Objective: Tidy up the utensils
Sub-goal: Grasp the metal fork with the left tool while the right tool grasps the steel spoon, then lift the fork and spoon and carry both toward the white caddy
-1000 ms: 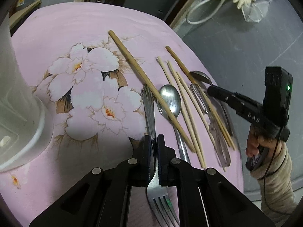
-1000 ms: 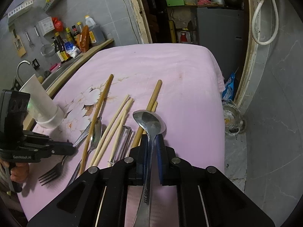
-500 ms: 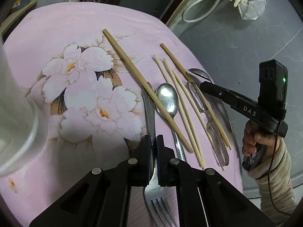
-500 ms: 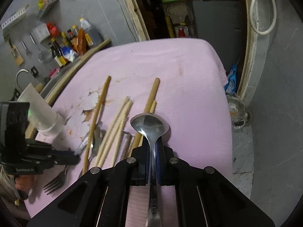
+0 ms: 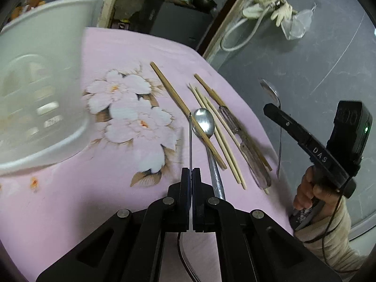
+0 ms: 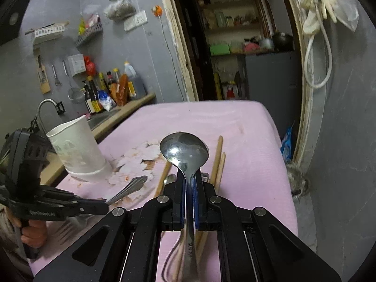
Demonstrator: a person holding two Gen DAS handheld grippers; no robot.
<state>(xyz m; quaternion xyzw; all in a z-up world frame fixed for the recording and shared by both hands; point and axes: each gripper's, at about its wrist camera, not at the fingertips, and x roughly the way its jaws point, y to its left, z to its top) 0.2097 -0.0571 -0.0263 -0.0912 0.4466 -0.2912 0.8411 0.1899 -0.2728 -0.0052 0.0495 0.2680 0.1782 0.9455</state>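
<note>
The left gripper (image 5: pixel 190 176) is clamped shut on a metal fork (image 6: pixel 128 189), handle jutting forward edge-on, tines below. The right gripper (image 6: pixel 188 178) is clamped on a shiny steel spoon (image 6: pixel 184 151), bowl raised above the pink floral tablecloth (image 5: pixel 117 176). On the cloth lie wooden chopsticks (image 5: pixel 188 115), another spoon (image 5: pixel 204 123) and a clear-handled utensil (image 5: pixel 244 145), beside a white utensil holder (image 6: pixel 75 145).

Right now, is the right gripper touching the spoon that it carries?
Touching. In the right wrist view the right gripper has its blue pads pressed on both sides of the spoon at its neck, with the bowl standing up above the pink cloth.
</note>
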